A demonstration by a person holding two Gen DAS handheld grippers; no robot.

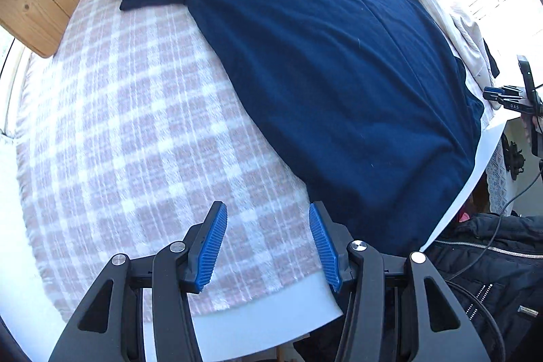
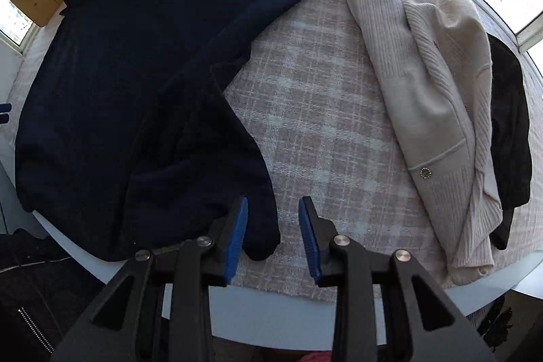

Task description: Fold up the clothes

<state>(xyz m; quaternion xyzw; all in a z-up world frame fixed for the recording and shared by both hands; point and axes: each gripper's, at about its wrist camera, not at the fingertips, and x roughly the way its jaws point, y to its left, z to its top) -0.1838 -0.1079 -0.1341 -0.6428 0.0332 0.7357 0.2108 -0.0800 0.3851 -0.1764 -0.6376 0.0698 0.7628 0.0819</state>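
Note:
A navy shirt (image 1: 339, 73) lies spread flat on a pink-and-white checked blanket (image 1: 135, 124). My left gripper (image 1: 266, 209) hangs open over the blanket, and its right finger (image 1: 322, 243) is beside the shirt's lower left corner. Nothing is between its pads. In the right wrist view the same navy shirt (image 2: 135, 90) fills the left half. My right gripper (image 2: 274, 202) is open above a rounded flap of that shirt, which reaches under the gap by the left pad (image 2: 236, 240); the pads do not press on it. The right gripper (image 1: 500, 94) also shows at the left wrist view's far right edge.
A cream knit cardigan (image 2: 434, 97) lies on the blanket to the right, with a black garment (image 2: 512, 131) beyond it. The white table edge (image 2: 271, 314) runs just below the blanket. A person's black zipped jacket (image 1: 492, 277) is close by. A wooden board (image 1: 40, 5) stands at the back left.

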